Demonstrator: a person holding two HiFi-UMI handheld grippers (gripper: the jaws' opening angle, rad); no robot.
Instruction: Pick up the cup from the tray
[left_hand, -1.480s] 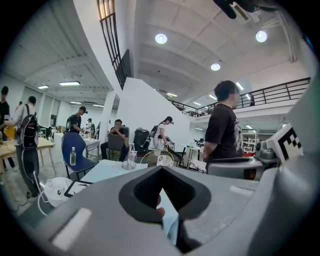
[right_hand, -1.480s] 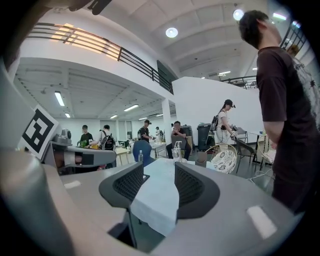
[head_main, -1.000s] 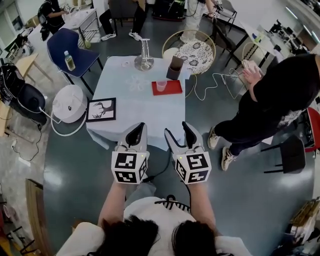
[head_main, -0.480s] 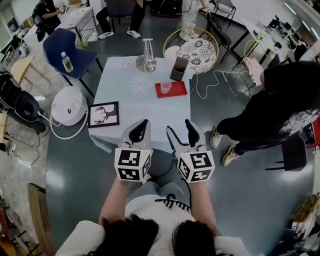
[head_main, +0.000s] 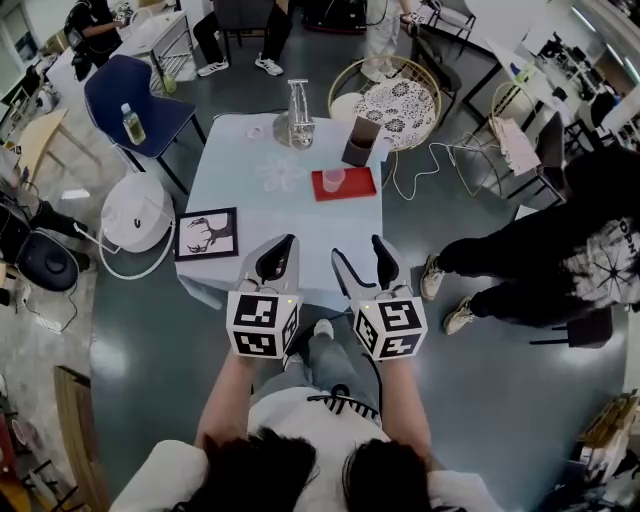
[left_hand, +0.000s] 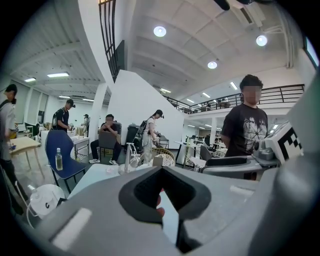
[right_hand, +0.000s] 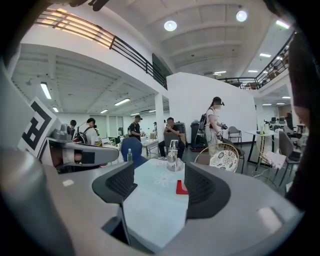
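A pale pink cup (head_main: 333, 178) stands on a red tray (head_main: 352, 187) on the far right part of the light blue table (head_main: 300, 235). Both grippers hover over the table's near edge, well short of the tray. My left gripper (head_main: 277, 262) is shut with nothing in it; in the left gripper view (left_hand: 162, 192) its jaws meet and a red patch shows through the gap between them. My right gripper (head_main: 365, 265) is open and empty. In the right gripper view (right_hand: 157, 187) the tray (right_hand: 181, 187) shows between the jaws, while the cup is hidden.
A glass vase (head_main: 297, 115) and a brown box (head_main: 360, 140) stand behind the tray. A framed deer picture (head_main: 206, 233) lies at the table's left edge. A blue chair (head_main: 130, 95), a white round device (head_main: 138, 212), a wicker chair (head_main: 395, 100) and a person in black (head_main: 560, 260) surround the table.
Both grippers have edged slightly forward over the table's near edge. The person in black at the right has stepped away from the table toward the right.
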